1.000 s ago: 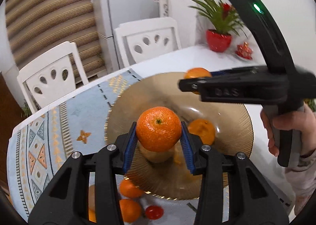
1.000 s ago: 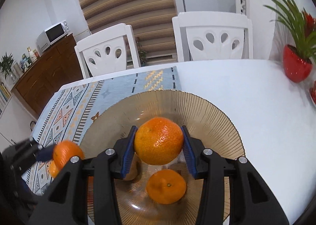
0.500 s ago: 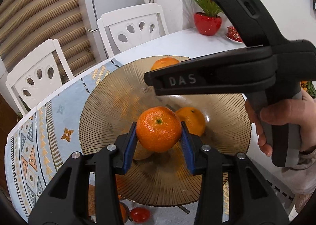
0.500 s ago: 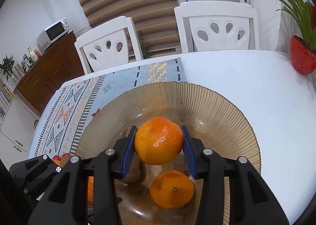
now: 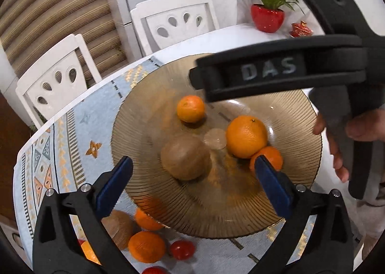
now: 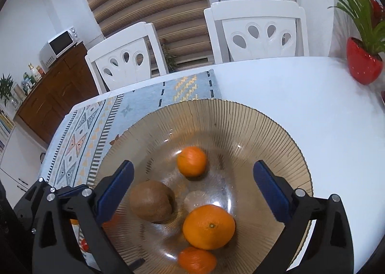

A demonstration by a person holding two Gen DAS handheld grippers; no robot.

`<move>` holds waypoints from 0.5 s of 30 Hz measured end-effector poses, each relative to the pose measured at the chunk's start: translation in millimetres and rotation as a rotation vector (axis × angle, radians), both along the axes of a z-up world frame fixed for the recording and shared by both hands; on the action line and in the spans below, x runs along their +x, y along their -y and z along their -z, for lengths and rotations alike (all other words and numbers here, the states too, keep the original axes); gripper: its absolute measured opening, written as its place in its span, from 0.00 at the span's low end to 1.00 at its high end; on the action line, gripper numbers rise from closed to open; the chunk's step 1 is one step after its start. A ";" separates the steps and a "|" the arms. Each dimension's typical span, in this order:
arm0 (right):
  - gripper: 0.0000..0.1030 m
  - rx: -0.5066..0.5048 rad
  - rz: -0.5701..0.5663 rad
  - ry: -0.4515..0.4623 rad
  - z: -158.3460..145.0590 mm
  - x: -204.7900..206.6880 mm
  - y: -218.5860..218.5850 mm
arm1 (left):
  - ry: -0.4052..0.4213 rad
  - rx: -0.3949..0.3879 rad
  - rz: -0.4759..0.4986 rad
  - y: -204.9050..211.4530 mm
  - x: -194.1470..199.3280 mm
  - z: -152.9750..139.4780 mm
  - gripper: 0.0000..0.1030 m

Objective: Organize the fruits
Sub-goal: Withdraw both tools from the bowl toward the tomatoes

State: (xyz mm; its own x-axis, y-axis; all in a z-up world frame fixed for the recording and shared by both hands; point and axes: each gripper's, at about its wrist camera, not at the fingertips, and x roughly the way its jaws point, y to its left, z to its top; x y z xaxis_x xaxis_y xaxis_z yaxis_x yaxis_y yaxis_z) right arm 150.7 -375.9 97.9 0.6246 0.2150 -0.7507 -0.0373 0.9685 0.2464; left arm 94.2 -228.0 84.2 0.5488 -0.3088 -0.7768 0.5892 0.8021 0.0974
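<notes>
**Both grippers empty over the fruit bowl**

White chairs and a striped blind stand behind the counter, where a patterned runner lies under a wide ribbed amber bowl. Both tools hover over that bowl. The left hand-held gripper has its blue pads spread wide with nothing between them, and the right hand-held gripper is likewise splayed and empty. Inside the bowl sit a large orange, a small mandarin further in, another mandarin touching the large orange at the near rim, and a brown kiwi beside the centre. The sloped walls seem to gather the fruit toward the middle. Outside the bowl, by its near edge in the left view, more wait: a loose orange, a second kiwi and a small red fruit. I'd judge the sorting roughly half done, with those loose pieces next.
</notes>
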 end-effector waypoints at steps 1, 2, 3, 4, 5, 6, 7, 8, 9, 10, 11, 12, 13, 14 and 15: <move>0.95 -0.001 -0.001 0.002 -1.3 -0.9 -0.5 | -0.007 -0.002 -0.010 -3.2 0.7 -0.9 0.97; 0.95 -0.002 -0.002 0.004 -2.6 -0.9 -1.1 | -0.008 -0.002 -0.017 -4.9 0.7 -1.3 0.97; 0.95 -0.005 -0.004 0.007 -4.8 -2.5 -2.7 | -0.005 -0.001 -0.026 -8.1 0.5 -2.8 0.97; 0.95 -0.005 -0.006 0.009 -6.8 -3.5 -3.4 | -0.002 -0.001 -0.031 -10.7 0.1 -3.7 0.97; 0.95 -0.004 -0.006 0.013 -9.0 -5.1 -4.6 | 0.001 -0.002 -0.036 -13.2 -0.4 -4.9 0.97; 0.95 -0.003 -0.006 0.016 -11.2 -6.8 -6.0 | 0.003 -0.004 -0.040 -15.4 -2.2 -6.2 0.97; 0.95 -0.002 -0.007 0.018 -12.8 -7.9 -7.2 | 0.005 -0.006 -0.051 -19.9 -2.9 -8.0 0.97; 0.95 -0.002 -0.009 0.022 -14.7 -9.3 -8.7 | 0.005 -0.007 -0.057 -21.8 -3.3 -8.7 0.97; 0.95 -0.005 -0.012 0.025 -17.0 -11.7 -10.9 | 0.006 -0.006 -0.068 -25.9 -4.2 -9.4 0.97; 0.95 -0.007 -0.014 0.027 -18.1 -12.0 -12.5 | 0.007 -0.004 -0.077 -28.7 -3.7 -9.7 0.97; 0.95 -0.010 -0.017 0.032 -20.0 -14.6 -14.9 | 0.009 -0.003 -0.086 -32.0 -5.0 -9.8 0.97; 0.95 -0.012 -0.019 0.036 -21.8 -17.3 -17.2 | 0.008 -0.002 -0.095 -35.5 -6.3 -9.5 0.97; 0.95 -0.013 -0.023 0.037 -23.0 -19.1 -18.9 | 0.007 0.000 -0.101 -38.2 -6.7 -9.3 0.97; 0.95 -0.014 -0.028 0.038 -24.5 -21.2 -22.0 | 0.006 0.001 -0.108 -41.0 -7.8 -9.3 0.97; 0.95 -0.016 -0.031 0.040 -25.8 -22.4 -24.7 | 0.007 -0.002 -0.118 -45.5 -8.9 -9.6 0.97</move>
